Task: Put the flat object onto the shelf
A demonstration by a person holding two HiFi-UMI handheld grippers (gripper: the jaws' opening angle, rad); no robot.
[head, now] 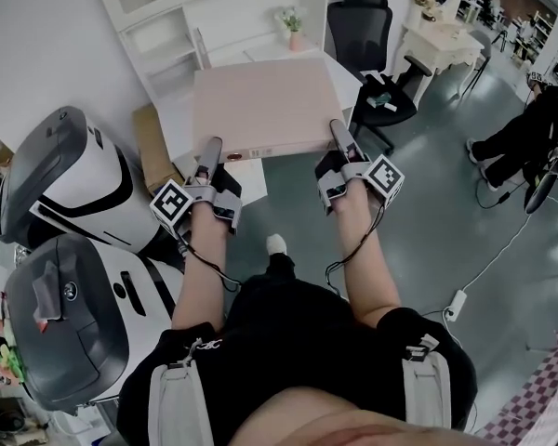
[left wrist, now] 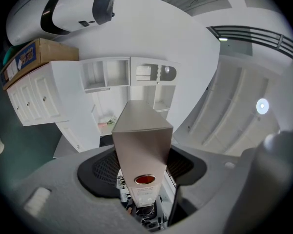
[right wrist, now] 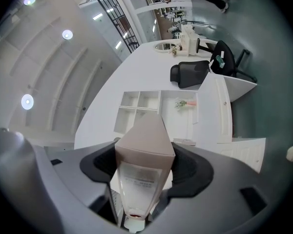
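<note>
I clamp my left gripper (head: pixel 208 154) on the near left edge and my right gripper (head: pixel 340 139) on the near right edge of the flat pale beige rectangular folder (head: pixel 265 108), holding it roughly level in front of the white shelf unit (head: pixel 181 21).

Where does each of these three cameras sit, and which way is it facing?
Head view: on the person's head, looking steeply down at the flat box before the white shelf unit; forearms, legs, left claw, right claw show.
Left gripper view: on the left claw, looking along its jaws, shut on the flat box, toward the shelf unit.
Right gripper view: on the right claw, likewise, jaws on the box's other side.
Shared by all: flat box, shelf unit.
</note>
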